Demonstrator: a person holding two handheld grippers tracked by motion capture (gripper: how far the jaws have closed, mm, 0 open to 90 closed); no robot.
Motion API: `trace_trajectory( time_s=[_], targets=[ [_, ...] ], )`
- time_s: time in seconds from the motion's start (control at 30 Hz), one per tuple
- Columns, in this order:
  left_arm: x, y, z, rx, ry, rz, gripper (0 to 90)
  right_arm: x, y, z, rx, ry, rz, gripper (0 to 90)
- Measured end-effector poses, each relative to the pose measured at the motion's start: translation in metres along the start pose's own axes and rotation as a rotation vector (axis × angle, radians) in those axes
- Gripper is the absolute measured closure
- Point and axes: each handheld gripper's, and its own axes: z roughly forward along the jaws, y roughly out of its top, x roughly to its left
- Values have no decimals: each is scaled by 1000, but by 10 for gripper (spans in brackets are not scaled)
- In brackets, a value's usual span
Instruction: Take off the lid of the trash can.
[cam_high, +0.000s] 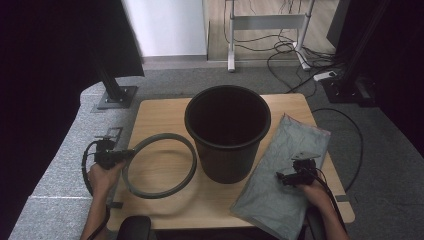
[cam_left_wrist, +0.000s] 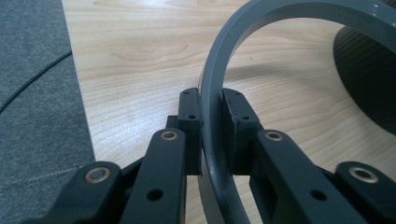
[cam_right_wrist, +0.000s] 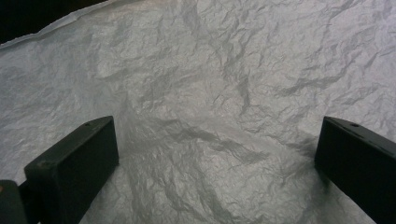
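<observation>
Meanwhile the left gripper (cam_left_wrist: 211, 123) clamps the grey ring (cam_high: 160, 165) at its nine o'clock edge, the ring sitting on the table (cam_high: 165, 112) at the black bin's (cam_high: 227, 132) eight o'clock. At four o'clock, the right gripper (cam_right_wrist: 217, 154) hovers spread wide over the grey bag (cam_right_wrist: 224, 84).

High view: above, facing forward-down over table (cam_high: 165, 112). Left gripper view: close along jaws, on ring (cam_left_wrist: 224, 60). Right gripper view: close over bag (cam_right_wrist: 210, 93). Shared: ring (cam_high: 160, 166), bag (cam_high: 285, 165).
</observation>
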Motion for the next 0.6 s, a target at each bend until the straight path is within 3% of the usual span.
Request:
trace_trajectory(
  time_s=[0.6],
  targets=[
    [0,-27,43,45,38,1,786,0,0,0,0,1,1,0]
  ],
)
